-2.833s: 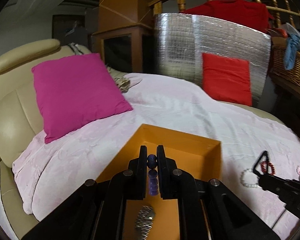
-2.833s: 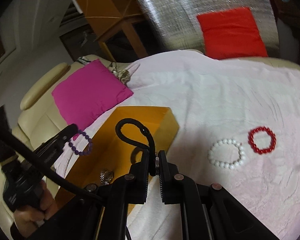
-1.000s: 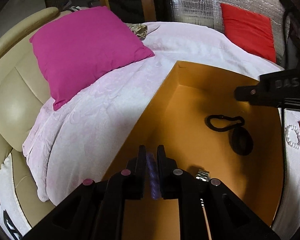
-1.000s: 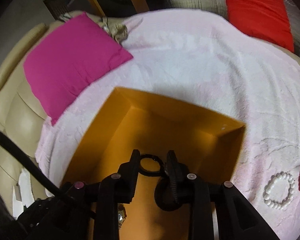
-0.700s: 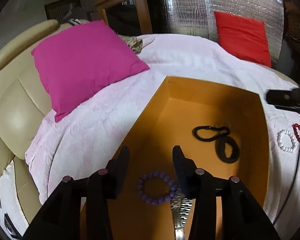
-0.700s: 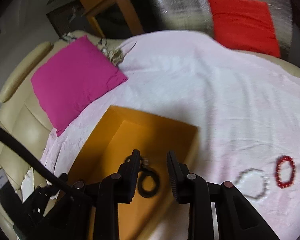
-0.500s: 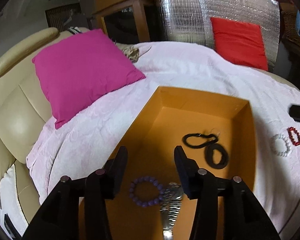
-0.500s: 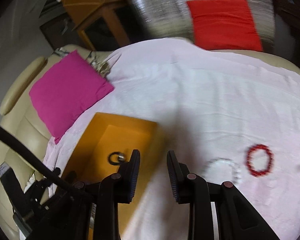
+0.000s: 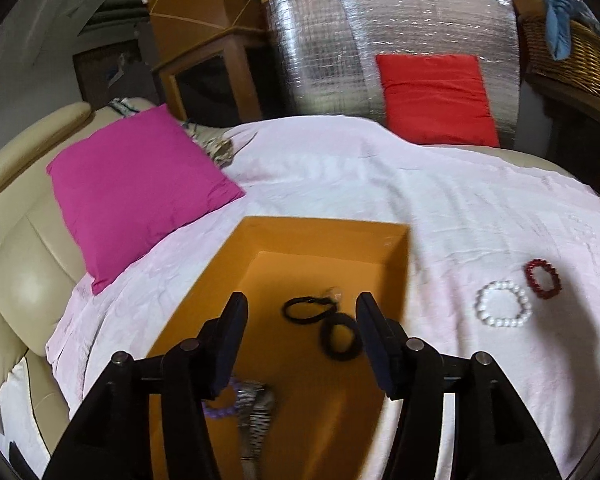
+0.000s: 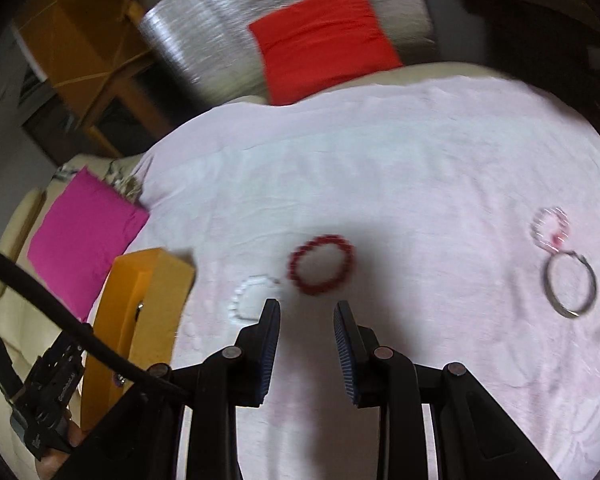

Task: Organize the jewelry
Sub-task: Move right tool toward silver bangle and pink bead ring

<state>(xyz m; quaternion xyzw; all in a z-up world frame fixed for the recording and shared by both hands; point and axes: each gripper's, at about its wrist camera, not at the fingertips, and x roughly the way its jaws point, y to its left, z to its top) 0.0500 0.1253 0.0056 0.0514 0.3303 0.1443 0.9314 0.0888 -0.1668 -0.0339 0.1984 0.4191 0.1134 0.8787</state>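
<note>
Left tongs (image 9: 300,316): released, empty, above the open orange cardboard box (image 9: 396,280).
Right tongs (image 10: 307,322): released, empty, over the pale pink bedspread (image 10: 380,168), nearest the red beaded bracelet (image 10: 322,265).
In box: two black elastic loops (image 9: 324,320), purple beaded bracelet (image 9: 220,406), silver metal watch band (image 9: 256,416).
On bedspread: red bracelet, white pearl bracelet (image 10: 252,294), thin silver bangle (image 10: 570,286), pale pink bracelet (image 10: 550,226).
Risk: soft cloth may bunch between the tongs; round beads may roll out; the white bracelet just beside may get snagged.

Matte black tongs (image 9: 302,334) with ribbed blue pads (image 10: 271,344), silver pivot screws, thick black cable (image 10: 60,316).
</note>
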